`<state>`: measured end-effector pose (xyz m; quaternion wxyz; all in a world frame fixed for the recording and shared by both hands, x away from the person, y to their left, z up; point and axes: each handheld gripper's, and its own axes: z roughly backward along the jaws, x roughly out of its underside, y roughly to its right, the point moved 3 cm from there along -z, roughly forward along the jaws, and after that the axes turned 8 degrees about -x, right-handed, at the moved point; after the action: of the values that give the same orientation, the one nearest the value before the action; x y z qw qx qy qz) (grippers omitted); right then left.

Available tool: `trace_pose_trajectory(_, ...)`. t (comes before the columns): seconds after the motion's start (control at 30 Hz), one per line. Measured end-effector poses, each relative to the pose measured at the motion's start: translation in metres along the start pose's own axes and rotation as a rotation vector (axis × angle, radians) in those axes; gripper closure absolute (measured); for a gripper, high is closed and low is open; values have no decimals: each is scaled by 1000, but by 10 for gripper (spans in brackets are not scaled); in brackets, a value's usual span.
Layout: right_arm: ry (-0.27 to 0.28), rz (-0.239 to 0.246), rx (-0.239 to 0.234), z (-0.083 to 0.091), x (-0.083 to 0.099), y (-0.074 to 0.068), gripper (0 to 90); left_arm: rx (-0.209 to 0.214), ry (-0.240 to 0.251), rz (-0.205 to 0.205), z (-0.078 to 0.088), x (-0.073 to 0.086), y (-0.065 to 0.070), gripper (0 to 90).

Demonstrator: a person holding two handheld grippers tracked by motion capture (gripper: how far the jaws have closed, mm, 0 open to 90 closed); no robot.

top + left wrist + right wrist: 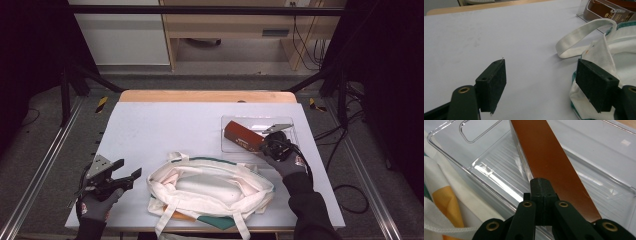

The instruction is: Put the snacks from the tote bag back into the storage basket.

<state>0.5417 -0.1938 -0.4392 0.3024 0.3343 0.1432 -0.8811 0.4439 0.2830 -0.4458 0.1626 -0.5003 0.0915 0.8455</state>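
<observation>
At the far right of the white table [165, 125], a clear plastic tray [295, 131] is holding a brown box [242, 137], which is lying at a slant with its near end toward the tray's near rim. The right gripper [264, 148] is reaching in over that rim; in the right gripper view its jaws are pressed flat together with no gap, the box running away just behind them. Whether they are pinching an edge of the box or merely resting closed against it cannot be told. The tray's ribbed floor beside the box is lying bare.

At the near middle of the table, a cream cloth bag [210, 192] with green trim is lying flat, its mouth gaping upward. What is inside is hard to make out: only pale lining is showing. An orange and green patch under its near edge is largely hidden. One strap [584, 35] is looping out toward the far side, near the tray.

At the near left, the left gripper [127, 176] is hovering with its jaws spread wide, gripping nothing, just beside the bag's left edge. The person's gloved hands and dark sleeves are cut off at the near edge.
</observation>
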Motion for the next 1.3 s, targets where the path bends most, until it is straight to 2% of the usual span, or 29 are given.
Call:
trace_pose_trajectory(0.43,-18,-28,73,-5,0,12,900,1,-4,-1,-2,0,0,238)
trace_pose_trajectory(0.73,-27,-43,104,-7,-2,18,900,2,-5,-2,-1,0,0,238)
trace_pose_trajectory(1.0,-13,-84,137,-2,0,27,899,1,-6,-5,-2,0,0,238)
trace_pose_trajectory(1.3,-13,-97,182,-6,-2,34,900,1,-7,-4,-2,1,0,238)
